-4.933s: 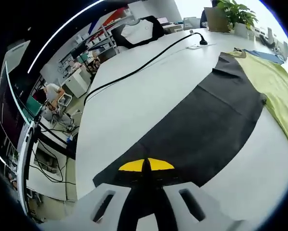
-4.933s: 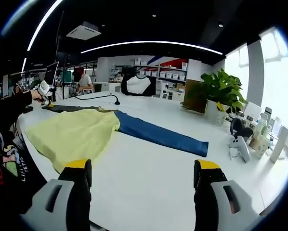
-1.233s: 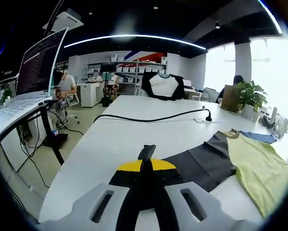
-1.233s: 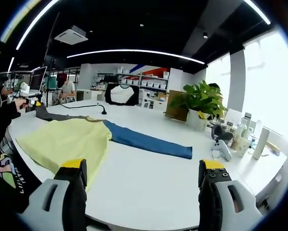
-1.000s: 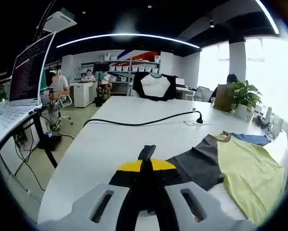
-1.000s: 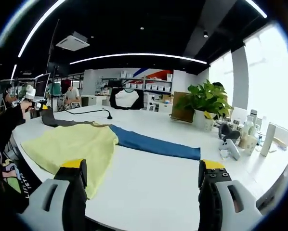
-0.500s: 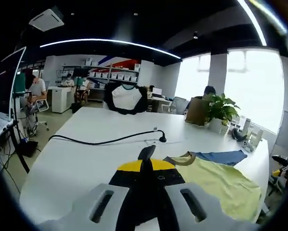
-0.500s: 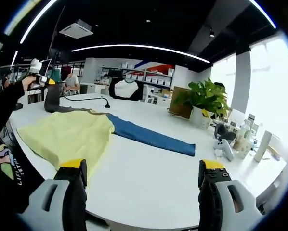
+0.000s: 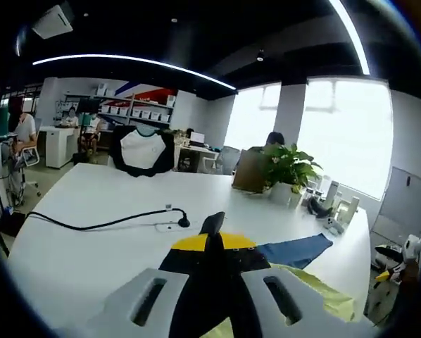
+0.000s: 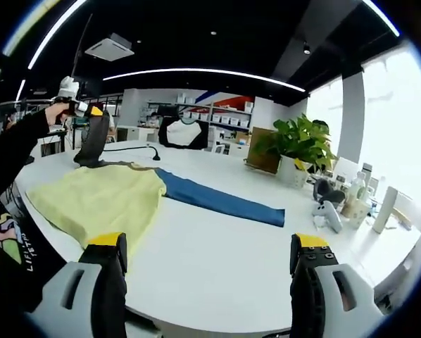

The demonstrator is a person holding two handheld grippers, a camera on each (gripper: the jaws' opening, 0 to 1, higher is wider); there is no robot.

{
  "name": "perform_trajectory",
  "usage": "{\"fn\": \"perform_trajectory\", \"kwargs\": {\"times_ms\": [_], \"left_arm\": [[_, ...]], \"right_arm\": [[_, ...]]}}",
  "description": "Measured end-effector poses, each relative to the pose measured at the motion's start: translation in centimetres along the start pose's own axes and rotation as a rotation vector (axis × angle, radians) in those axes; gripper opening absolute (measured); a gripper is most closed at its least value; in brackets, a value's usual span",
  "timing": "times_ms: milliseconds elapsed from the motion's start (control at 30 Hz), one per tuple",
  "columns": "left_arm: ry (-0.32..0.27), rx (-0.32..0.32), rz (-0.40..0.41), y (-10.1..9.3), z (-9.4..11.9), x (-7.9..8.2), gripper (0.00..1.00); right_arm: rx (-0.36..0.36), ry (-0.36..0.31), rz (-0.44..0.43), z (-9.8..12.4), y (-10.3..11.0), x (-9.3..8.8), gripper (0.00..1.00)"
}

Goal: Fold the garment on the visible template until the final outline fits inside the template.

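The garment lies spread on the white table (image 10: 217, 253). It has a yellow-green body (image 10: 98, 197), a blue sleeve (image 10: 221, 201) and a black sleeve (image 10: 91, 144). My left gripper (image 9: 214, 239) is shut on the black sleeve (image 9: 212, 271), and the dark cloth fills the space between its jaws. In the right gripper view the left gripper (image 10: 84, 110) holds that sleeve raised above the body's far end, the cloth hanging down to the table. My right gripper (image 10: 207, 260) hovers open over the near table edge, holding nothing. Past the left jaws I see the yellow-green body (image 9: 316, 292) and the blue sleeve (image 9: 295, 250).
A black cable (image 9: 98, 225) with a plug runs across the table's far side. A potted plant (image 10: 291, 155), bottles and small devices (image 10: 337, 208) stand at the right end. A black-and-white shirt (image 9: 141, 151) hangs behind the table. A person's dark-sleeved arm (image 10: 13, 151) reaches in at left.
The left gripper has lifted the black sleeve off the table and carried it up and over toward the yellow-green body. The right gripper has stayed open in about the same place.
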State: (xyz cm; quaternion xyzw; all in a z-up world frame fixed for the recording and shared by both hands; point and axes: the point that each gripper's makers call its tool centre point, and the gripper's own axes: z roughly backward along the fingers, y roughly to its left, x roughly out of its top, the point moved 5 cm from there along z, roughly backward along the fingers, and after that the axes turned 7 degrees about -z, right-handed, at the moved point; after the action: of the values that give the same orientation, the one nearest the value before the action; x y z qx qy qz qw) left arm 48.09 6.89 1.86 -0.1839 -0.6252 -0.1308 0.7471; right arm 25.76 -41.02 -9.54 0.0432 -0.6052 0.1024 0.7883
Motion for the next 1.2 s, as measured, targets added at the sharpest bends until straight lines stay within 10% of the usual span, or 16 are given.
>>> {"fn": "perform_trajectory", "kwargs": {"times_ms": [400,1200], "left_arm": [[0.018,-0.078,-0.096,-6.2,-6.5,0.6,0.04],[0.241,-0.179,-0.064,-12.9,-14.7,-13.0,0.04]], "right_arm": [[0.002,-0.005,-0.036,0.2,-0.6,-0.8,0.99],[0.027,-0.015,-0.081,-0.7,-0.6,-1.6,0.98]]}}
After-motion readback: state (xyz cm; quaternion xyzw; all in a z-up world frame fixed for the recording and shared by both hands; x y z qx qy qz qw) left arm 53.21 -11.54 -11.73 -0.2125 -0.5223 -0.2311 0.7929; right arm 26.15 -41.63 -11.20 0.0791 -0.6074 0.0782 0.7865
